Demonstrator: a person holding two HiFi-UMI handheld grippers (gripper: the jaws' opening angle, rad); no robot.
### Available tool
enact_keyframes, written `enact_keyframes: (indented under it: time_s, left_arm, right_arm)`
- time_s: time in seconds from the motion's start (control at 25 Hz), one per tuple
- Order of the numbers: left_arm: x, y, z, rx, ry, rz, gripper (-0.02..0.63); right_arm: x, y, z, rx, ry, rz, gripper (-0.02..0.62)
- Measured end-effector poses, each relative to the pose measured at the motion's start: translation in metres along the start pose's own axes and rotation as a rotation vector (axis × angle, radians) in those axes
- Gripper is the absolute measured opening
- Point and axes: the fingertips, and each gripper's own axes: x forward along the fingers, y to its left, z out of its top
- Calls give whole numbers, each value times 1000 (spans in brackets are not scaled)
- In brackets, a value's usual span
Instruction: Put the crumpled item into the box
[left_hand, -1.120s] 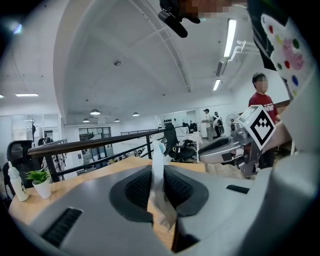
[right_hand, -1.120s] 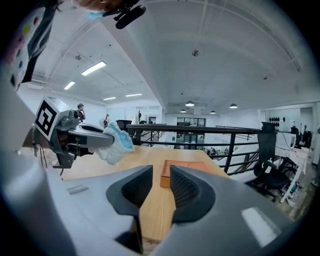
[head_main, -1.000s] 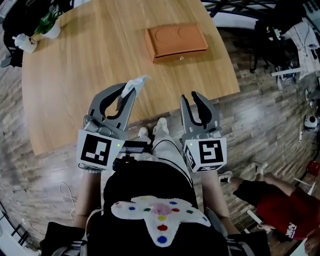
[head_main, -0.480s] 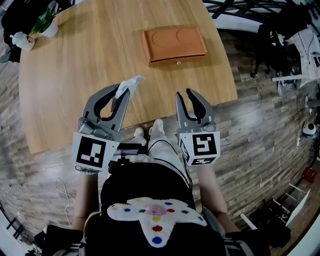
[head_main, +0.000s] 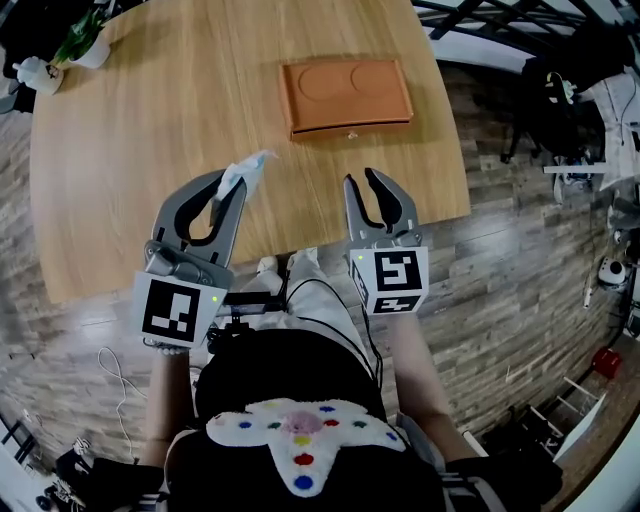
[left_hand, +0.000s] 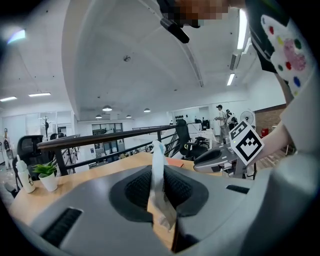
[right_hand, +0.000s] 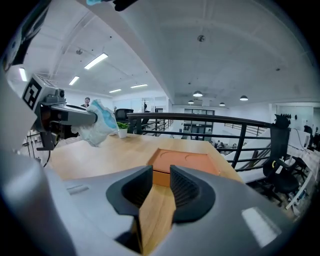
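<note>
The crumpled item (head_main: 245, 165), a white and pale blue wad, sticks out from between the jaws of my left gripper (head_main: 232, 185), which is shut on it above the near part of the wooden table (head_main: 140, 120). In the left gripper view the crumpled item (left_hand: 158, 175) stands upright between the dark pads. The flat brown box (head_main: 346, 95) lies closed farther back on the table, ahead of my right gripper (head_main: 364, 180). In the right gripper view the right gripper (right_hand: 160, 182) is open by a narrow gap with nothing in it, and the box (right_hand: 185, 164) lies straight ahead.
A small potted plant (head_main: 78, 42) and a white bottle (head_main: 28, 73) stand at the table's far left corner. The table's near edge runs just under both grippers. Wood floor lies all round, with dark chairs and gear (head_main: 560, 100) to the right. A black railing (right_hand: 210, 122) runs behind the table.
Both grippers have moved forward over the table's near edge and a little left in the head view. The left still holds the crumpled item. A person at the lower right has left the view.
</note>
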Motion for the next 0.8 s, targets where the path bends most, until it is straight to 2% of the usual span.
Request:
enact_keyframes:
  time_s: [0.56,0.8]
  left_arm:
    - [18,21,-12,-30,26,70,51]
    - [21,29,-21,-42,47,100,51]
  right_arm:
    - [70,-29,-39,-21,98,9,103]
    - [95,-39,-61,21,151,18,103]
